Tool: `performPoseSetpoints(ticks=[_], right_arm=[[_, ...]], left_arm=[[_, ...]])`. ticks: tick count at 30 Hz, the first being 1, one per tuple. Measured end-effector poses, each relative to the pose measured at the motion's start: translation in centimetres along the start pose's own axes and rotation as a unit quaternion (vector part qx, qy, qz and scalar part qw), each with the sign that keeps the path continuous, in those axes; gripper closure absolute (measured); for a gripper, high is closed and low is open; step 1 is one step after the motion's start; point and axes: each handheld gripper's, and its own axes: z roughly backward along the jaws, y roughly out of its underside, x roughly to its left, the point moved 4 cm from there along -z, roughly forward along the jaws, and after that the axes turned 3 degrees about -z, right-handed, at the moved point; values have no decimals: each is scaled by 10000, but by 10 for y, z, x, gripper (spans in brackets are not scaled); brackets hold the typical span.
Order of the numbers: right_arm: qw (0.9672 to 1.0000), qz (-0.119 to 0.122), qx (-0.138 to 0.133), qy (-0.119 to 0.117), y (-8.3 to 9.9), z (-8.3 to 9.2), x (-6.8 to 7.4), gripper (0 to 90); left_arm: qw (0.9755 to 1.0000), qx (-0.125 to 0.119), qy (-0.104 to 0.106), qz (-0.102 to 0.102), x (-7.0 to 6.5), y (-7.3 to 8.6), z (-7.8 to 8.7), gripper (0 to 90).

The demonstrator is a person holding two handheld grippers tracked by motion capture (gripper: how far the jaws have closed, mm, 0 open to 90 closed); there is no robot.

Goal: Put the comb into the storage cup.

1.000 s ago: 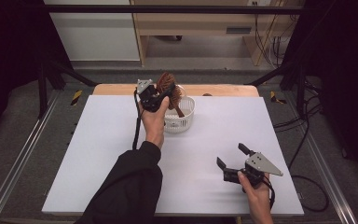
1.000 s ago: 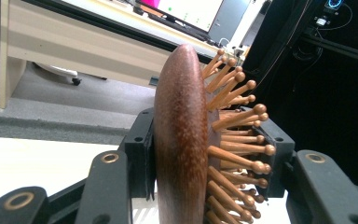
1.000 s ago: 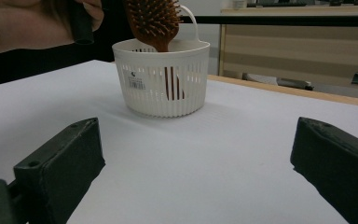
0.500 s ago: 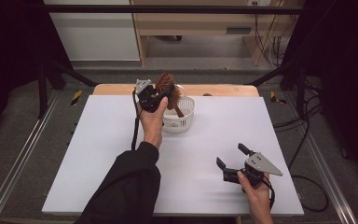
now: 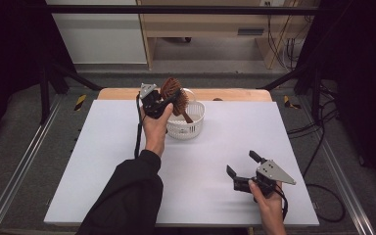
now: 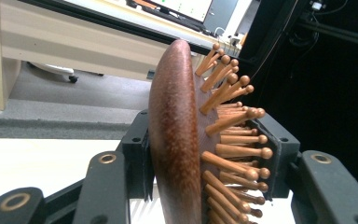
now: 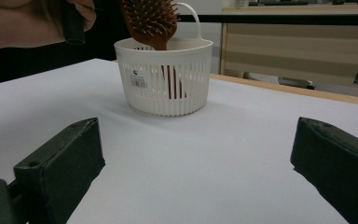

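Little change from the earlier frame was seen: the brush [image 5: 172, 93] was still gripped by the left gripper [image 5: 162, 101] fingers at upper centre, handle down in the basket [image 5: 188, 122]. Right gripper [image 5: 245, 168] fingers were spread, unloaded, lower right; bare surface [image 5: 103, 161] was left around.

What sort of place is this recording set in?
Probably a lab or office workspace set up for recording: a white table inside a metal frame, loose cables on the floor, a desk with monitors behind.

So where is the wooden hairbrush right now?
In the high view the wooden hairbrush is at the table's far edge, left of centre, its head clamped in the left gripper and its handle pointing down into the white slotted basket.
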Motion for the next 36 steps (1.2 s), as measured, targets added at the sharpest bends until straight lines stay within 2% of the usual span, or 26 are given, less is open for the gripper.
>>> performPoseSetpoints(ticks=[7,23,36], right_arm=[[10000,19,-1,-3,0,-1,1,25],[10000,12,14,-15,1,-1,2,25],[10000,31,33,-23,1,-2,2,25]], left_arm=[[10000,37,18,51,6,1,2,469],[9998,161,68,-98,14,2,4,449],[9998,157,46,132,26,6,8,442]])
